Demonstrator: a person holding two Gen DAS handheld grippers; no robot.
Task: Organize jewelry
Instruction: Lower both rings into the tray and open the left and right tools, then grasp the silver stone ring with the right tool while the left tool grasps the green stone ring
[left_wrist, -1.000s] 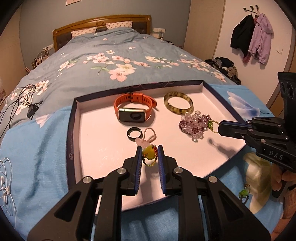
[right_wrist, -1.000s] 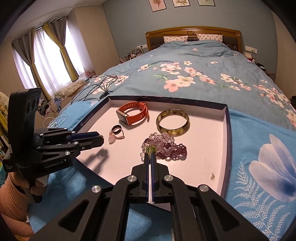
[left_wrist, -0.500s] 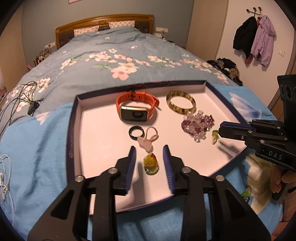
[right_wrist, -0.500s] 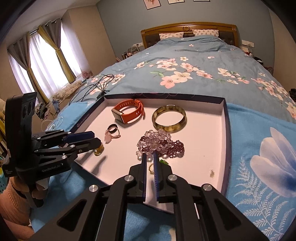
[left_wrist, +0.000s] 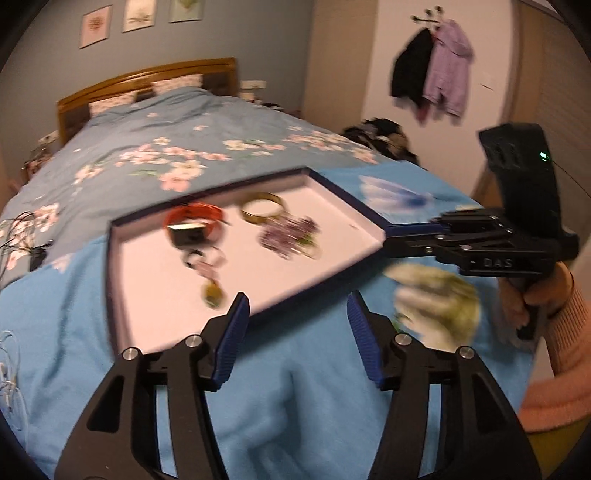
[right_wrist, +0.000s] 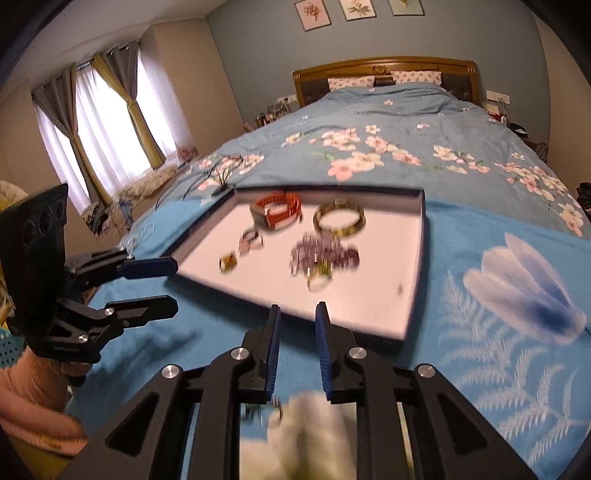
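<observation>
Both grippers pull back from the tray (left_wrist: 369, 218). Left gripper (left_wrist: 295, 325) and right gripper (right_wrist: 297, 350) are opening, holding nothing. At twelve o'clock, the yellow charm (left_wrist: 213, 293) lies in the tray: tiny, light, slippery. Pinch its middle.

A wooden headboard (right_wrist: 384, 72) backs the floral-quilted bed (right_wrist: 388, 147) against a blue-grey wall (right_wrist: 258, 55). Curtained windows (right_wrist: 110, 125) glow at one side. Jackets (left_wrist: 430, 77) hang on the cream wall.

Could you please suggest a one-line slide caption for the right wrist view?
Right hand-held gripper, jaws opening and empty, over the blue blanket short of the jewelry tray; left hand-held gripper alongside.
</observation>
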